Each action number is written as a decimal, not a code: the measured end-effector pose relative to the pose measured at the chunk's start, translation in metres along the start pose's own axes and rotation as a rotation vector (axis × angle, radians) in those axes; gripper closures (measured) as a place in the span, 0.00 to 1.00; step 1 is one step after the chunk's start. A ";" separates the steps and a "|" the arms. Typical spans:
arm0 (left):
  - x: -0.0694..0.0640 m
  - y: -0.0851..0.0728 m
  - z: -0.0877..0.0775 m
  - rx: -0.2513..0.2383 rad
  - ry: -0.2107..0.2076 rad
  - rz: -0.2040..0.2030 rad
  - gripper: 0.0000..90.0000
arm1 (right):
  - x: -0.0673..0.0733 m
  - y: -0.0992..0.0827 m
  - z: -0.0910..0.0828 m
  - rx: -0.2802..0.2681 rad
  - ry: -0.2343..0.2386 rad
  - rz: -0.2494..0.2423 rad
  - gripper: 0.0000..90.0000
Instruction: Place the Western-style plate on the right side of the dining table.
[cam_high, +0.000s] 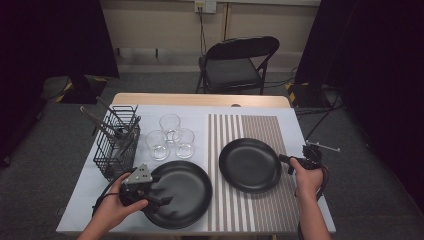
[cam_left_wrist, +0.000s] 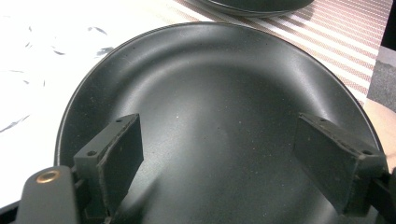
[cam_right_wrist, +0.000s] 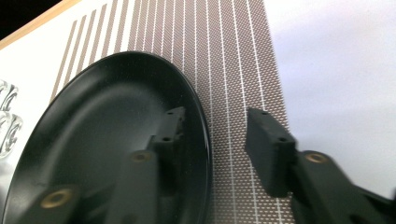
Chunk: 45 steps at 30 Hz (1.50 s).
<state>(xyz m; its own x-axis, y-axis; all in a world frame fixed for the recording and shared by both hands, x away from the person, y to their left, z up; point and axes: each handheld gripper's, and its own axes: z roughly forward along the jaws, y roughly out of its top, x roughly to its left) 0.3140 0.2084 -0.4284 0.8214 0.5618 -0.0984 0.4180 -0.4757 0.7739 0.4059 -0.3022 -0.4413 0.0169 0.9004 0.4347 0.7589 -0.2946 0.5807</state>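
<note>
Basket of black wire at far left, tongs leaning inside, just beside the near plate. Left gripper over the left part of the larger black plate, jaws spread wide above the plate's floor in the left gripper view, clamped on nothing. Plate lying flat on the pale cloth at the near edge. Three clear glasses clustered just behind it, close enough to be knocked by a careless lift.

Smaller black plate lying on the striped mat, right of centre. Right gripper at that plate's right rim, jaws parted partway; in the right gripper view one jaw over the plate's inner side, the other out over the mat, rim between them, pads not pressing.

Likely ceramic or stoneware, judging by the matte glaze: stiff, fairly heavy, breakable, smooth enough to slip. Best taken at the rim, pinched across the lip with one jaw inside and one under. Folding chair well beyond the table, no obstacle.
</note>
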 end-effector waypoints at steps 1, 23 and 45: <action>0.001 0.000 -0.001 -0.002 0.000 0.006 0.18 | 0.001 0.000 0.000 0.002 0.001 -0.004 0.58; 0.003 0.000 -0.007 -0.006 0.014 0.006 0.18 | 0.021 -0.001 0.000 0.006 0.071 -0.177 0.38; 0.007 -0.006 -0.018 -0.017 0.026 -0.018 0.18 | 0.055 0.000 0.012 0.056 0.181 -0.333 0.25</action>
<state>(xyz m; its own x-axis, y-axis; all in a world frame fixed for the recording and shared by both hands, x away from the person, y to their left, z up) 0.3104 0.2272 -0.4225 0.8034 0.5877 -0.0958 0.4258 -0.4544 0.7825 0.4143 -0.2488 -0.4261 -0.3478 0.8715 0.3458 0.7381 0.0270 0.6742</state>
